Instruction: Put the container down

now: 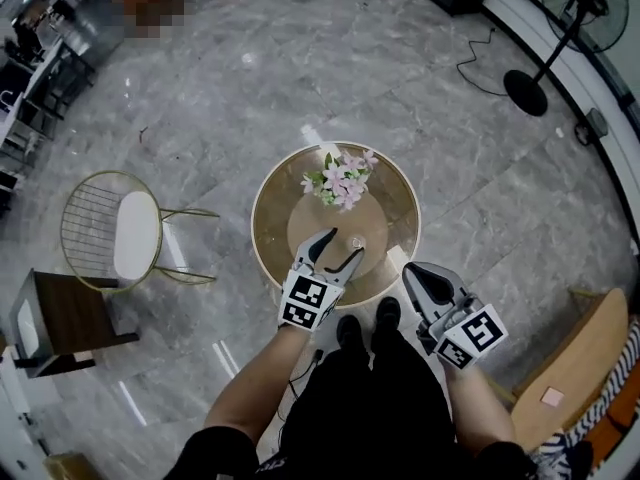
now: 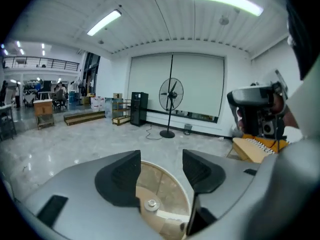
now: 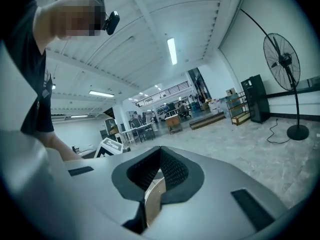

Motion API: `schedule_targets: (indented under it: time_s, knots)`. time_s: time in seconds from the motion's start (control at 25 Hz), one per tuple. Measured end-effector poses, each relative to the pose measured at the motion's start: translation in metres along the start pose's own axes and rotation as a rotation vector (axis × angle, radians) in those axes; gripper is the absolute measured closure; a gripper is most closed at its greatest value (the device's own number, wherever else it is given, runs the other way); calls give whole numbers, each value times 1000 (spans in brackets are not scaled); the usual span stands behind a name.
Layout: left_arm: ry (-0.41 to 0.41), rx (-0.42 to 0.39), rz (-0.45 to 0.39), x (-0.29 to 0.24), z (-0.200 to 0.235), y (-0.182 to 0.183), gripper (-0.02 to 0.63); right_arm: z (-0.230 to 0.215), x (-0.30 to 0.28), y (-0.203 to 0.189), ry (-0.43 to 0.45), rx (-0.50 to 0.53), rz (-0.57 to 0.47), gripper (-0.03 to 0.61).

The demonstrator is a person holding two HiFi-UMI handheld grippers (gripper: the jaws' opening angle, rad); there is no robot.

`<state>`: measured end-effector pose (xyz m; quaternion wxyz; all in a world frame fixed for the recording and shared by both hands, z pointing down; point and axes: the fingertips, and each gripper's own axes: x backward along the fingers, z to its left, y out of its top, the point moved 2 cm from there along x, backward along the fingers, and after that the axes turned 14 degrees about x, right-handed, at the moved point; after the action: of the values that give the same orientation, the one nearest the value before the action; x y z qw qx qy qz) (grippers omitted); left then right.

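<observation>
The round table (image 1: 400,223) has a glossy glass top inside a thin gold rim. The container (image 1: 342,184) of pink flowers stands on it toward 12 o'clock. Polished grey marble floor (image 1: 250,98) lies open all round, with a wire chair (image 1: 120,230) at 9 o'clock. The left claw (image 1: 345,245) hovers over the table's 6 o'clock edge, jaws well apart and empty. The right claw (image 1: 416,272) is by the rim at 5 o'clock, jaws closed together on nothing.
</observation>
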<state>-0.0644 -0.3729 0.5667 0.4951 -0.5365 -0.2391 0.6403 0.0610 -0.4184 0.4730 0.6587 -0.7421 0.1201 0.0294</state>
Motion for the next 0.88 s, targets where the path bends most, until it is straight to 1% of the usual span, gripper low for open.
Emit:
schedule_targets:
  time_s: [0.08,0.16,0.32,0.4,0.48,0.56,0.68,0.88]
  knots:
    - [-25,42,-22,25,-13,23,362,11,13,22,4,18,-10,563]
    - [-34,62,-35,48,-25,40,379,22,24,40,11,30,-18,563]
    - [-35,52,-79,84,-49,63,401,39,39,66,41,63,-43,565]
    - [-34,59,-113,97,-66,71,431,44,49,76,63,76,-57,565]
    - [-17,61,-138,109,-83,77,457,46,62,86,81,67,-83,565]
    - [8,34,-151,118,-103,83,490,45,78,97,93,54,-113,565]
    - [59,-7,-168,126,-134,87,592,42,108,111,108,79,-142,565]
    - [139,30,-220,144,-190,97,598,34,164,125,160,105,-153,566]
